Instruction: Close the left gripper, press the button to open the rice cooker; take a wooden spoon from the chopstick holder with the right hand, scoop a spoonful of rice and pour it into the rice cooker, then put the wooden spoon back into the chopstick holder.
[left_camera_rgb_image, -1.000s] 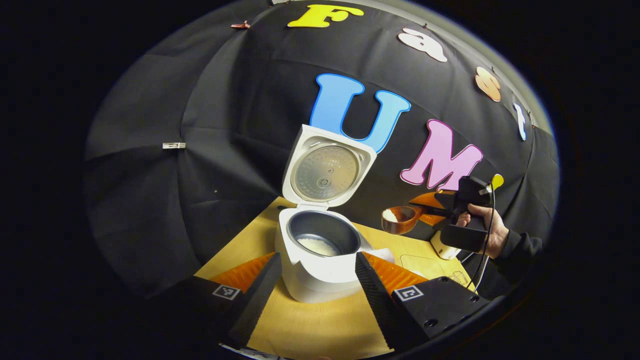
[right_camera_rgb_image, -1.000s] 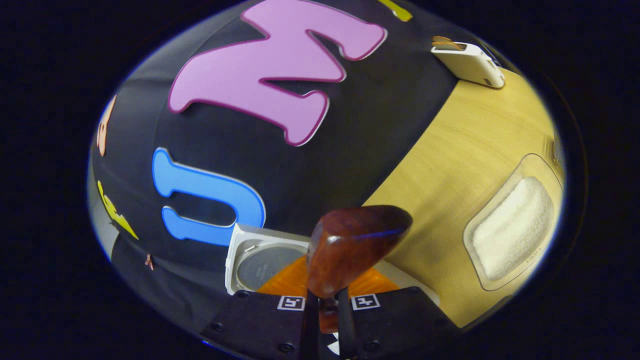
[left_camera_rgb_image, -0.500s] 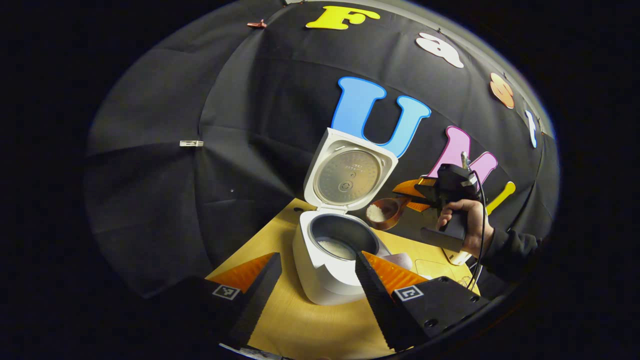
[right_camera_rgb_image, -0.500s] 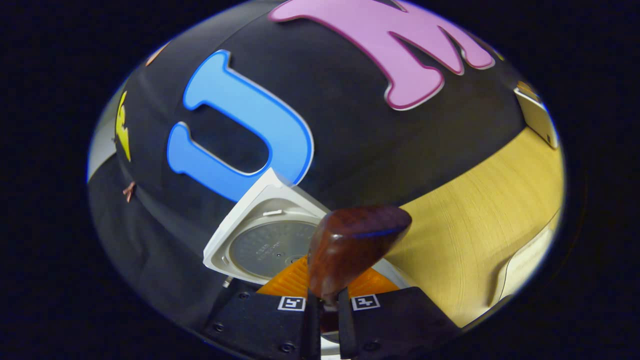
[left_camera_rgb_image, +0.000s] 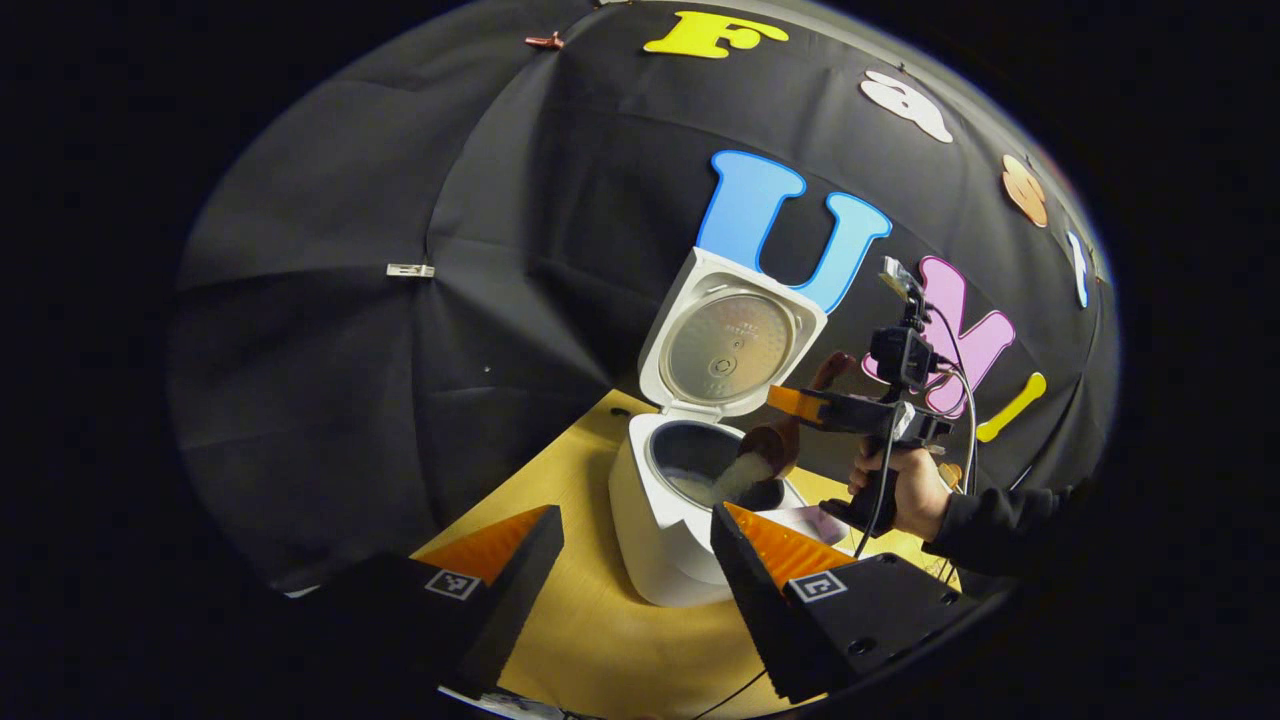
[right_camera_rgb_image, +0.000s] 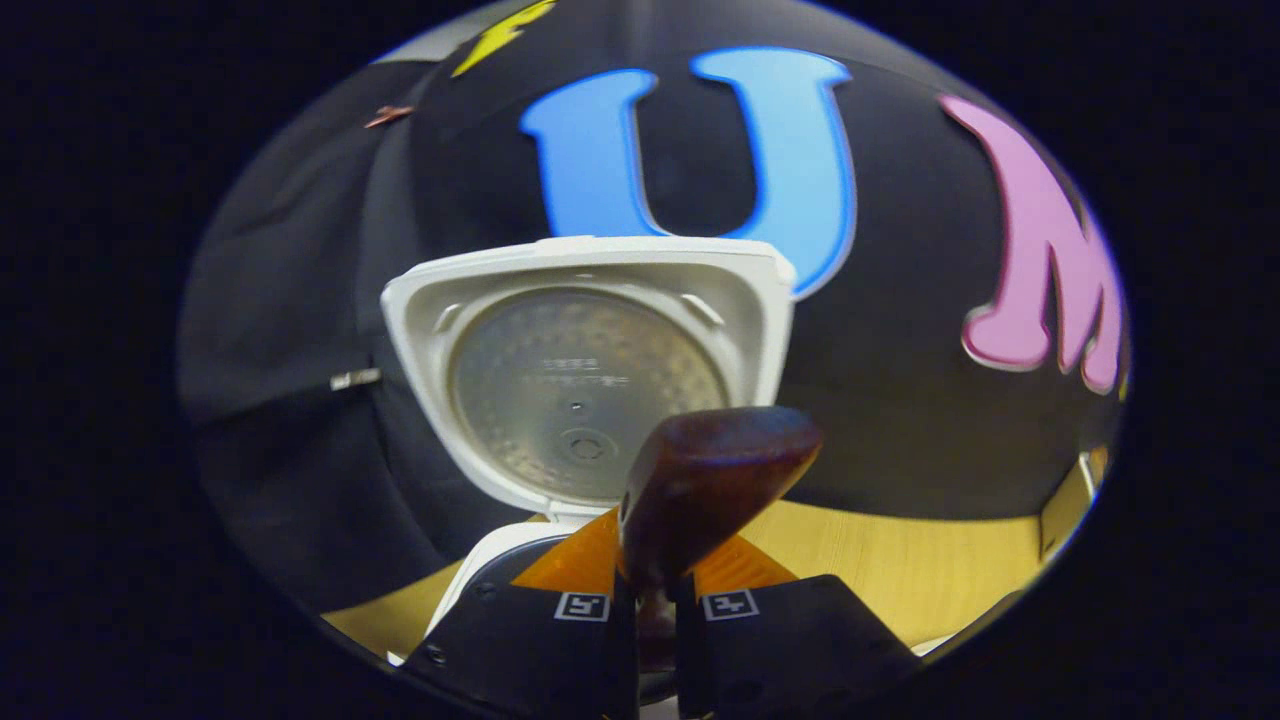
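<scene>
The right gripper (right_camera_rgb_image: 655, 600) jaws clamp the wooden spoon (right_camera_rgb_image: 700, 485), tipping rice (left_camera_rgb_image: 740, 473) into the open rice cooker (left_camera_rgb_image: 665, 500). The left gripper (left_camera_rgb_image: 635, 560) jaws stand apart. The lid writing is too small to read.

I count one rice cooker (left_camera_rgb_image: 665, 500) at six o'clock from its raised lid (left_camera_rgb_image: 732, 340), and one wooden spoon (right_camera_rgb_image: 700, 490). I see two grippers: the left gripper (left_camera_rgb_image: 635, 560) and the right gripper (right_camera_rgb_image: 655, 610). One hand (left_camera_rgb_image: 905, 490) sits at three o'clock.

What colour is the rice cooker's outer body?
White, seen best in the left gripper view: the rice cooker is white outside.
</scene>
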